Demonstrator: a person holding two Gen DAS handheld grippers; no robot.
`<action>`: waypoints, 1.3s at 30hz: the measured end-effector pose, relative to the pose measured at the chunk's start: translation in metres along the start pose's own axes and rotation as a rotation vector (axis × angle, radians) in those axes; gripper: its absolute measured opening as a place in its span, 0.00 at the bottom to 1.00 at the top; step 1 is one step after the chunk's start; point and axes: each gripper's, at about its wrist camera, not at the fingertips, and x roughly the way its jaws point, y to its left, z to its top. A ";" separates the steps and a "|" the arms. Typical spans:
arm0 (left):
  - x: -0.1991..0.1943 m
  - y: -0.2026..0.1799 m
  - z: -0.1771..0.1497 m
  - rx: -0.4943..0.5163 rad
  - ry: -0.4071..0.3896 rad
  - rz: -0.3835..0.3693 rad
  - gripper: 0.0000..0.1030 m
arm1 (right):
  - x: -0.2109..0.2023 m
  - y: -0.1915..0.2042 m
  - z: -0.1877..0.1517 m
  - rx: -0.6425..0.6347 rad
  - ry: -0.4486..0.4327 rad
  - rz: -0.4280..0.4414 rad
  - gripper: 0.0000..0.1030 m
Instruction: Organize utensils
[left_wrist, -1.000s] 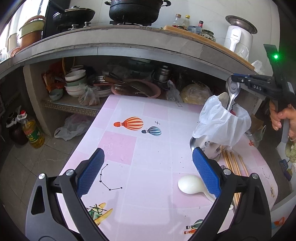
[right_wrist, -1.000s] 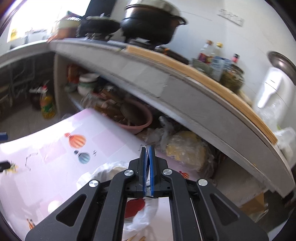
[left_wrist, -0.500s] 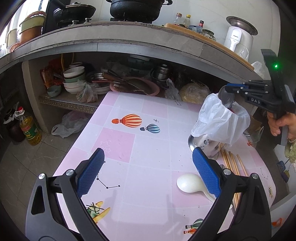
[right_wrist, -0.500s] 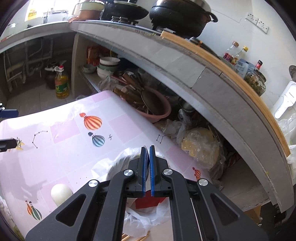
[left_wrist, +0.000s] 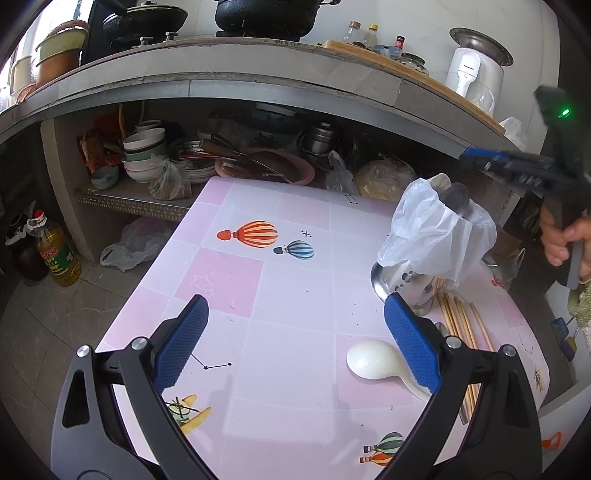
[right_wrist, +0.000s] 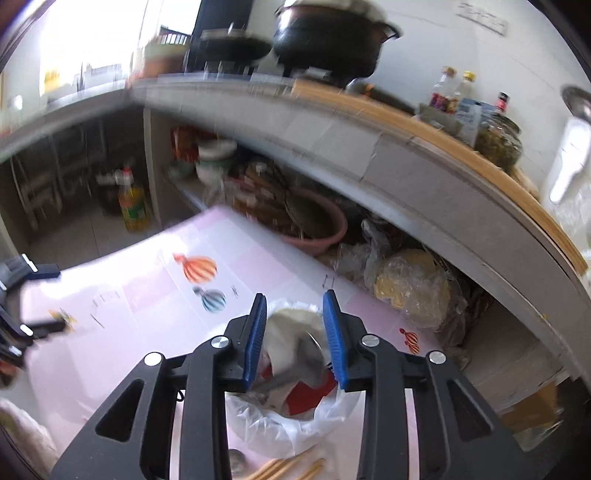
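Above the bag-lined holder (right_wrist: 291, 417) at the table's (left_wrist: 295, 302) right, the right gripper (right_wrist: 294, 334) has just parted its jaws, the metal spoon (left_wrist: 456, 197) inside, while the left gripper (left_wrist: 295, 343) gapes empty.

Pink balloon-print tablecloth (left_wrist: 295, 314); white spoon (left_wrist: 373, 363); blue pads (left_wrist: 181, 341).
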 end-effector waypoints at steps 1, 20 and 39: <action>0.000 -0.001 -0.001 0.002 0.000 -0.001 0.90 | -0.007 -0.004 0.000 0.021 -0.017 0.007 0.31; 0.012 -0.023 -0.014 0.015 0.042 -0.079 0.90 | -0.118 0.008 -0.146 0.417 -0.087 -0.198 0.91; 0.030 -0.031 -0.036 -0.119 0.128 -0.241 0.92 | -0.097 0.045 -0.218 0.548 -0.002 -0.320 0.94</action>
